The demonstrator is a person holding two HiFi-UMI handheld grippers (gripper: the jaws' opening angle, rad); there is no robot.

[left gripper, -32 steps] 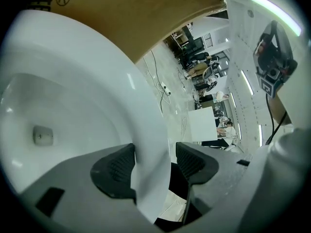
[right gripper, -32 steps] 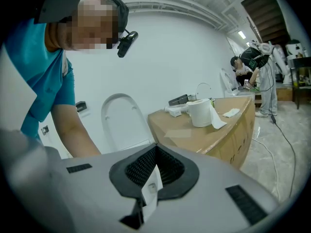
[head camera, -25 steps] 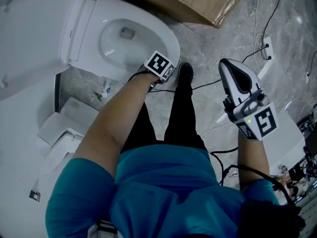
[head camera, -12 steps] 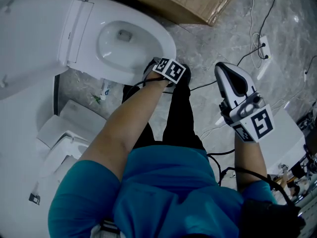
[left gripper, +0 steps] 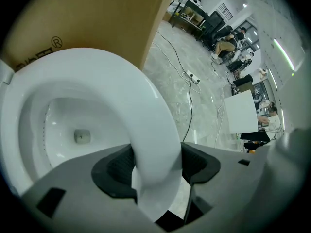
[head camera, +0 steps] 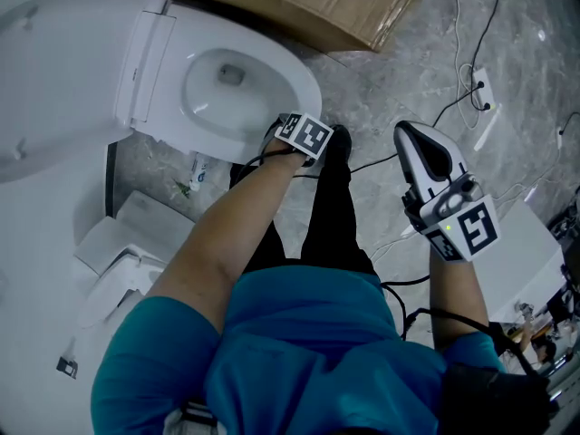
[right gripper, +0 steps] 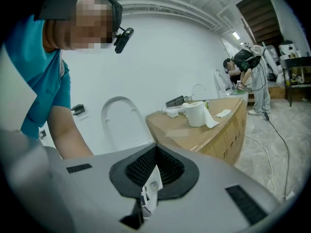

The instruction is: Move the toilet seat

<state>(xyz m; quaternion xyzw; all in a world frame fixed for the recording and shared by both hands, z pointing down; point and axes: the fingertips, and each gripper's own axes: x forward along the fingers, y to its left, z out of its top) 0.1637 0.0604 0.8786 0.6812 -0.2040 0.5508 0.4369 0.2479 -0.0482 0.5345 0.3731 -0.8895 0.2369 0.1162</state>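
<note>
Left gripper (left gripper: 156,165): jaws have just been opening and now stand wide, astride the front edge of the toilet seat (left gripper: 146,101). The pads sit beside it and show no clear squeeze. Right gripper (right gripper: 154,168): closed, empty, held clear of the toilet. The seat looks to lie flat on the bowl (left gripper: 68,130). Judged: you're lined up, with the grip and the move still to do.

White toilet seat (left gripper: 150,101), white bowl (left gripper: 58,120) under it. Brown cardboard box (head camera: 308,12). Grey marbled floor (head camera: 390,80), black cable (left gripper: 190,108) across it. Teal shirt (head camera: 299,352), black trousers (head camera: 331,216). Right gripper (right gripper: 154,166): light grey shell, black ribbed pads (right gripper: 170,167), black-and-white square pattern on marker cube (head camera: 471,227).
</note>
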